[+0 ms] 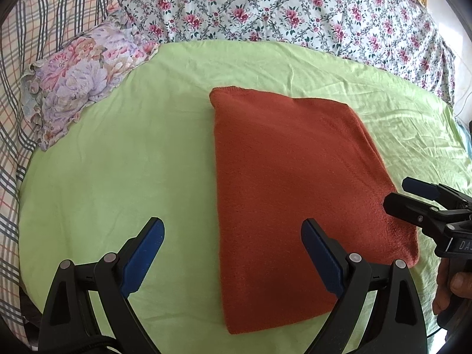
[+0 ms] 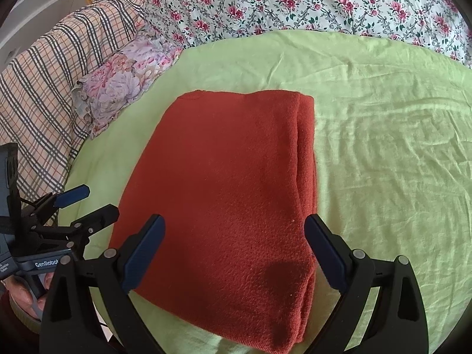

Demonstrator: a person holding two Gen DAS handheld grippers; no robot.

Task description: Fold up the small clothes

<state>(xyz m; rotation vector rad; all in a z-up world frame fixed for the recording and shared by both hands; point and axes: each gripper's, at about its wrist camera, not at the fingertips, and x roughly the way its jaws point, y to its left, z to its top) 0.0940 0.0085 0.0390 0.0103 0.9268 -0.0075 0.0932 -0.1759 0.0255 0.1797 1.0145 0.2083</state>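
- Left wrist view: left gripper [image 1: 233, 242], black frame with blue pads, jaws spread wide, nothing between them. Left pad over bare sheet; right pad over the near part of the sweater.
- Sweater [image 1: 292, 194]: rust-red knit, folded into a flat, roughly rectangular packet, lying on the green sheet [image 1: 118, 177]. It sits toward the right half of the sheet in this view, long side running from the near edge toward the far edge.
- Right gripper [image 1: 404, 194]: enters from the right edge of the left wrist view, fingers parted, at the sweater's right edge; whether it touches the knit cannot be told. Part of a hand [image 1: 451, 289] shows below it on the handle.
- Right wrist view: right gripper [image 2: 234, 243], jaws wide apart, empty, straddling the near end of the sweater [image 2: 224, 191]; both pads stand above the cloth near its two side edges.
- Stacked fold layers show along the sweater's right edge in this view.
- Left gripper [image 2: 97, 203]: seen at the left, fingers parted, just beside the sweater's left edge, over the sheet [image 2: 383, 162].
- Floral pillow [image 1: 82, 73]: lilac and pink, on the far left corner of the sheet, well apart from the sweater.
- Flowered quilt [image 1: 280, 8]: along the far edge.
- Plaid blanket [image 2: 38, 94]: along the left side.
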